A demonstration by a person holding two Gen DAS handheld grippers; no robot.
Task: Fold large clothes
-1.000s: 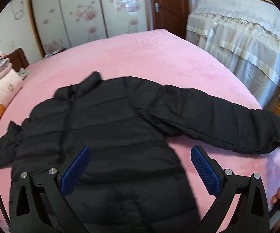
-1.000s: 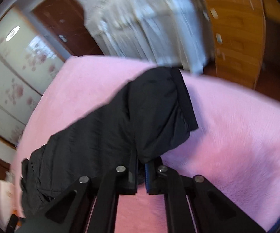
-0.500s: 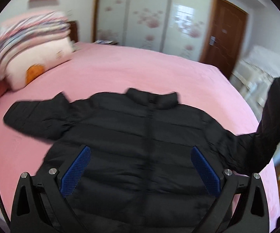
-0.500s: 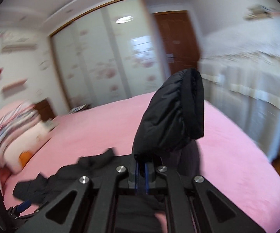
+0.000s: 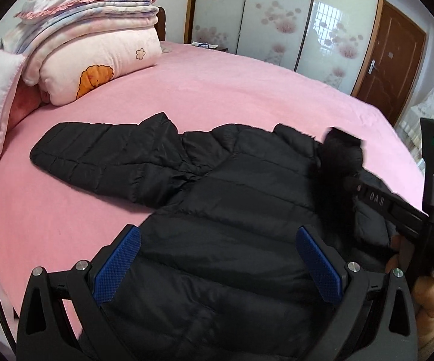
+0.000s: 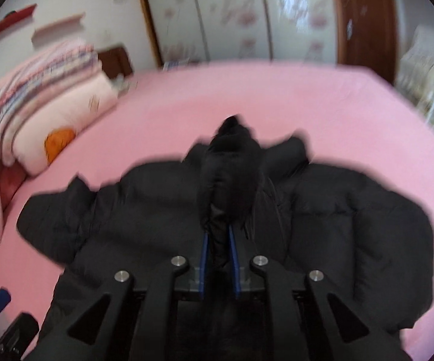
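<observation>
A black puffer jacket (image 5: 232, 210) lies front up on the pink bed (image 5: 217, 90). Its one sleeve (image 5: 105, 156) stretches out flat to the left. My left gripper (image 5: 218, 266) is open and empty, just above the jacket's lower body. My right gripper (image 6: 219, 246) is shut on the cuff of the other sleeve (image 6: 229, 174) and holds it up over the jacket's chest near the collar. In the left wrist view the right gripper (image 5: 352, 185) comes in from the right with the sleeve end (image 5: 340, 156) bunched at its tip.
Folded quilts and pillows (image 5: 90, 45) are stacked at the bed's far left. Wardrobe doors (image 5: 277, 15) and a brown door (image 5: 388, 57) stand behind. A covered piece of furniture (image 5: 424, 114) is at the right, past the bed's edge.
My right gripper has carried the sleeve from out at the right, up and over onto the jacket's chest. My left gripper has swung left and stays open.
</observation>
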